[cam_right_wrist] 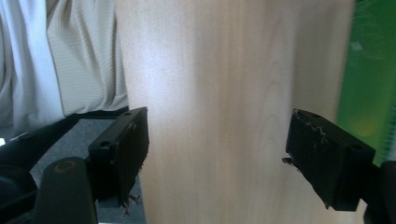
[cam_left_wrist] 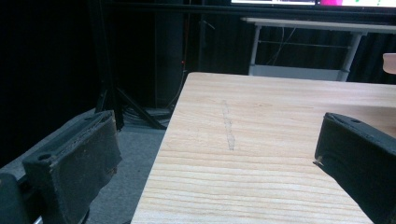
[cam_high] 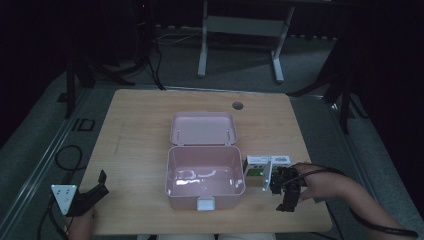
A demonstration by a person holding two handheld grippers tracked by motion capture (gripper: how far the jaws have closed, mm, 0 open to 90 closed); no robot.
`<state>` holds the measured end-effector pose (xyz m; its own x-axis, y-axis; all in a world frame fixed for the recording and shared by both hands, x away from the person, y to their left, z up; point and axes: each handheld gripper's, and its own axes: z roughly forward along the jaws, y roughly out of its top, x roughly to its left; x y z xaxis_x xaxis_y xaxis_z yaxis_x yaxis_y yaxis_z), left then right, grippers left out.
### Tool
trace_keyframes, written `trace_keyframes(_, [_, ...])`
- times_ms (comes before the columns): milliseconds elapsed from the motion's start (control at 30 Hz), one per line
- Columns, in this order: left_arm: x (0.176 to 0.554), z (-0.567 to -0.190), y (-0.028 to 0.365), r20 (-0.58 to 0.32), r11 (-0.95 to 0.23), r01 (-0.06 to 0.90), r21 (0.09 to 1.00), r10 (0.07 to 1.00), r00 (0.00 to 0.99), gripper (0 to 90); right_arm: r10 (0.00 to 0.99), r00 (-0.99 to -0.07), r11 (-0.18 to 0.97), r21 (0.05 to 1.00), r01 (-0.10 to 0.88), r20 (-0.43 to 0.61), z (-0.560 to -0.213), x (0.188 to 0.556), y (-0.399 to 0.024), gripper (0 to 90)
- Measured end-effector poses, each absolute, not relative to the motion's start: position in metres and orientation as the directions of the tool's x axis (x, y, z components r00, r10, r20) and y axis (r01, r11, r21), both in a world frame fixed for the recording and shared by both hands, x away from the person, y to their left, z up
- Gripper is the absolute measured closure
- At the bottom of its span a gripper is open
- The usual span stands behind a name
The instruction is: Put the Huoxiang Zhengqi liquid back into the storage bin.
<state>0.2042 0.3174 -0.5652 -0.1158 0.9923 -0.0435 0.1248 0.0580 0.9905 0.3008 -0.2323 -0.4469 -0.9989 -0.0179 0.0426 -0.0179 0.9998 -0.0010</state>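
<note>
Green-white carton (cam_high: pixel 261 170) lying on table, touching pink box's (cam_high: pixel 205 192) right wall.

The left gripper (cam_left_wrist: pixel 219 158) shows its two black, scuffed rubber-faced jaws rising from the bottom corners, standing wide apart with nothing between them. Beyond them lies the pale wooden table top (cam_left_wrist: pixel 280 140) with fine grain lines; a faint, lighter scuff mark (cam_left_wrist: pixel 227 125) runs along it away from the camera. At the far right edge a small pinkish corner (cam_left_wrist: pixel 390 62) peeks in, perhaps part of a box. Past the table stands a white metal-framed bench (cam_left_wrist: pixel 303 46), against dark curtains, and grey floor (cam_left_wrist: pixel 130 154) lies at the left.
</note>
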Motion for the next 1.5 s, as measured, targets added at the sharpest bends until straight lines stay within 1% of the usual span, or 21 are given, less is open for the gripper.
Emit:
trace_keyframes(100, [0.204, -0.565, 0.317, -0.043, 0.058, 0.125, 0.99, 0.992, -0.115, 0.4, -0.015, -1.0, 1.0, 0.018, -0.015, 0.018, -0.431, 0.307, -0.232, 22.1])
trace_keyframes(300, [0.204, -0.565, 0.317, -0.044, 0.059, 0.125, 0.99, 0.992, -0.116, 0.4, 0.003, -1.0, 1.0, 0.017, 0.003, -0.003, -0.411, 0.32, -0.234, 23.6])
trace_keyframes(433, [0.205, -0.565, 0.318, -0.047, 0.062, 0.129, 0.99, 0.992, -0.114, 0.4, 0.016, -0.999, 0.999, 0.047, 0.015, -0.032, -0.393, 0.335, -0.237, 25.7])
trace_keyframes(500, [0.205, -0.565, 0.317, -0.047, 0.062, 0.129, 0.99, 0.992, -0.114, 0.4, 0.021, -0.999, 0.999, 0.051, 0.019, -0.035, -0.39, 0.338, -0.237, 25.7])
trace_keyframes(567, [0.205, -0.565, 0.318, -0.047, 0.062, 0.129, 0.99, 0.992, -0.114, 0.4, 0.029, -0.999, 0.998, 0.057, 0.026, -0.041, -0.386, 0.345, -0.237, 28.7])
trace_keyframes(633, [0.205, -0.565, 0.318, -0.047, 0.062, 0.128, 0.99, 0.992, -0.113, 0.4, 0.028, -0.998, 0.998, 0.054, 0.025, -0.049, -0.385, 0.352, -0.237, 28.7])
trace_keyframes(767, [0.205, -0.565, 0.318, -0.049, 0.063, 0.13, 0.989, 0.993, -0.111, 0.4, 0.041, -0.998, 0.998, 0.038, 0.04, -0.037, -0.39, 0.371, -0.234, 28.7])
trace_keyframes(900, [0.205, -0.565, 0.318, -0.048, 0.062, 0.13, 0.99, 0.993, -0.11, 0.4, 0.034, -0.999, 0.999, 0.028, 0.033, -0.032, -0.395, 0.379, -0.232, 29.0])
trace_keyframes(1133, [0.205, -0.565, 0.318, -0.047, 0.061, 0.131, 0.99, 0.993, -0.107, 0.4, 0.022, -0.999, 1.0, 0.013, 0.022, -0.033, -0.408, 0.396, -0.227, 33.4])
trace_keyframes(1233, [0.205, -0.565, 0.318, -0.046, 0.06, 0.134, 0.989, 0.993, -0.105, 0.4, 0.023, -1.0, 1.0, -0.003, 0.023, -0.019, -0.419, 0.404, -0.224, 37.2])
trace_keyframes(1500, [0.205, -0.565, 0.318, -0.045, 0.058, 0.134, 0.989, 0.994, -0.102, 0.4, 0.02, -1.0, 1.0, -0.013, 0.02, 0.0, -0.433, 0.412, -0.218, 40.0])
